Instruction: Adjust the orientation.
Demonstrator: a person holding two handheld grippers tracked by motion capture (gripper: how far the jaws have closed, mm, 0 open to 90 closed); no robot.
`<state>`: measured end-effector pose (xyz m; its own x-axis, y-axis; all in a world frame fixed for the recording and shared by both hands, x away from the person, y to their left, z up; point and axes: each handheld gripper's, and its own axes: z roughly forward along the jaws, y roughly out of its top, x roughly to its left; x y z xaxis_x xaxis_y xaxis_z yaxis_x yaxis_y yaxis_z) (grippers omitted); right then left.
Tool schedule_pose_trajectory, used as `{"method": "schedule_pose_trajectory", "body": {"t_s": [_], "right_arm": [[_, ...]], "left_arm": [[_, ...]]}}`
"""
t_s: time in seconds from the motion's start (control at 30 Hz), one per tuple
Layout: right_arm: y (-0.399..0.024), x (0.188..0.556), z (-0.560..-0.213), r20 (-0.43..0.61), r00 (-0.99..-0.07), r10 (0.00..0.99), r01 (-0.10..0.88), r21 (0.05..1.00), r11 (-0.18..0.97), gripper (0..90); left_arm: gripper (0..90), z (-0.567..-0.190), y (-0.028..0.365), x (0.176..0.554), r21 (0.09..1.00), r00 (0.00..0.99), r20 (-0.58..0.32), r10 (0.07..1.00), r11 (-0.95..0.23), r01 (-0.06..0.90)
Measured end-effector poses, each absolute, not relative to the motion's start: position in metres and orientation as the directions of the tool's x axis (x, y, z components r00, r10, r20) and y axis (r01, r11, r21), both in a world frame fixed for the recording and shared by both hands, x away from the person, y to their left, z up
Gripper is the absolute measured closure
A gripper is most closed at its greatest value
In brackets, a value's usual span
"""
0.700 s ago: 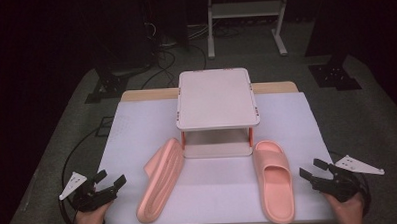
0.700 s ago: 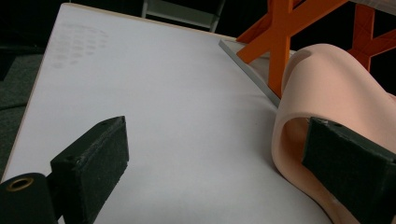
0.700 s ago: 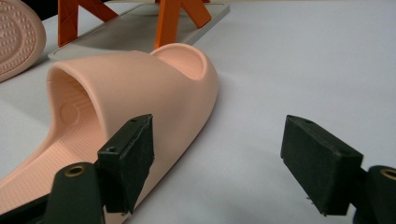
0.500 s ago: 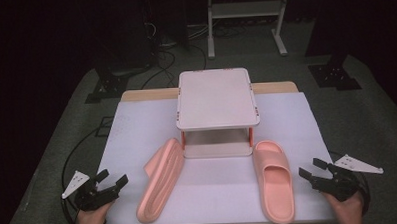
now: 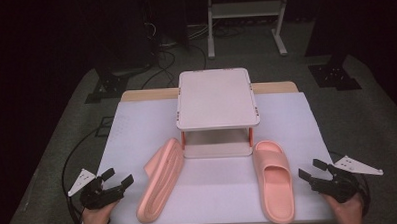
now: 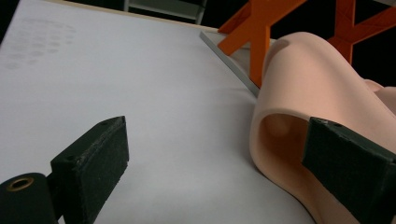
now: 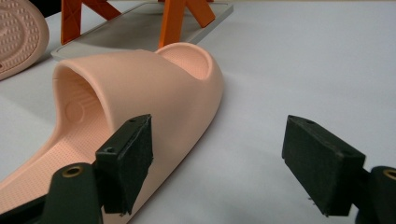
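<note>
Pink slippers flank the rack (image 5: pixel 217 106); our left gripper (image 5: pixel 113 182) and right gripper (image 5: pixel 314 171) flank them, both released.

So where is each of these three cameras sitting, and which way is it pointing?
High view: above the person's side, looking forward and down on the table, rack, both slippers; both hands and grippers show at the bottom.
Left gripper view: rides the left gripper, looking along its open jaws at the slipper lying on its side.
Right gripper view: rides the right gripper, open jaws toward the upright slipper.
Shared: both gripper views catch the rack's orange legs.
</note>
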<state>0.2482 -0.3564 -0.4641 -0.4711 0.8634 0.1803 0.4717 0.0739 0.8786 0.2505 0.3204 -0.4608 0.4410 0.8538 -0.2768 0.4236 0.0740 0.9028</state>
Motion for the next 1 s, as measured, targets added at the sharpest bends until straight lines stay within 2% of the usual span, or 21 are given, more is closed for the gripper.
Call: {"method": "schedule_pose_trajectory", "body": {"t_s": [0.5, 0.87, 0.9, 0.93, 1.0], "right_arm": [[-0.351, 0.249, -0.463, 0.168, -0.486, 0.858, 0.459, 0.884, 0.086, 23.7], [-0.349, 0.248, -0.462, 0.162, -0.489, 0.857, 0.452, 0.887, 0.090, 23.6], [-0.349, 0.248, -0.462, 0.162, -0.490, 0.856, 0.452, 0.887, 0.091, 23.6], [-0.348, 0.248, -0.462, 0.162, -0.491, 0.856, 0.452, 0.887, 0.091, 23.6], [-0.348, 0.248, -0.462, 0.160, -0.493, 0.855, 0.452, 0.887, 0.094, 23.6]], "left_arm": [[7.0, -0.462, 0.304, 0.253, 0.898, 0.488, -0.248, 0.837, 0.009, 0.440], [7.9, -0.464, 0.296, 0.257, 0.885, 0.487, -0.227, 0.844, -0.030, 0.464], [8.2, -0.464, 0.295, 0.258, 0.883, 0.492, -0.223, 0.841, -0.039, 0.467], [12.4, -0.465, 0.293, 0.259, 0.885, 0.502, -0.219, 0.837, -0.046, 0.464], [13.1, -0.465, 0.292, 0.260, 0.881, 0.501, -0.219, 0.837, -0.051, 0.470]]}}
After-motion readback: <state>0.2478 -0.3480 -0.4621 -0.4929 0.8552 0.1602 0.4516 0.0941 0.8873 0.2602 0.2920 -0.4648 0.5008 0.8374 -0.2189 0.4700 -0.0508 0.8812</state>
